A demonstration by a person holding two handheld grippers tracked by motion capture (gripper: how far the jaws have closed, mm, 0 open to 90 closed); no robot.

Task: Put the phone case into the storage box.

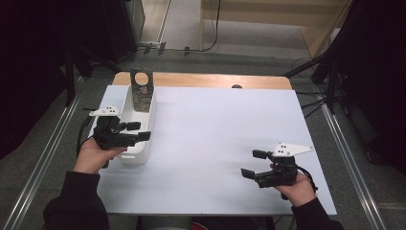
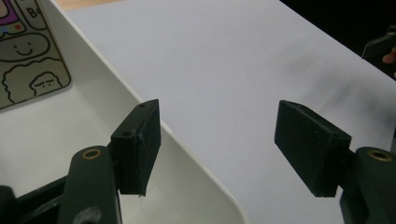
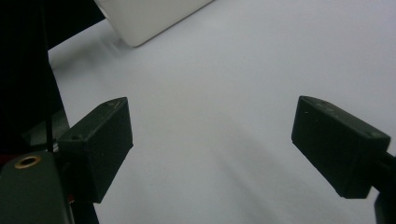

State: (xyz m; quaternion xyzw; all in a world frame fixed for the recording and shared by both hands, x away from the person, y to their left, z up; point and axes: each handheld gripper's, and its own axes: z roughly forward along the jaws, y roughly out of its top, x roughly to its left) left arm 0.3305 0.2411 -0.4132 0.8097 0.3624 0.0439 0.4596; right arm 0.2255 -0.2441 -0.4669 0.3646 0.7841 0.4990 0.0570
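2 grippers (image 1: 137, 131) (image 1: 253, 164) agape, empty; white sheet (image 1: 215, 139) on table; grey floor (image 1: 48, 143).

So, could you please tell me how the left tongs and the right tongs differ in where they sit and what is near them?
The left tongs straddle the long wall of the white plastic bin, one jaw inside; the right tongs sit apart from it over the bare white table sheet. The left tongs point right, the right tongs left. Both stand open, holding nothing.
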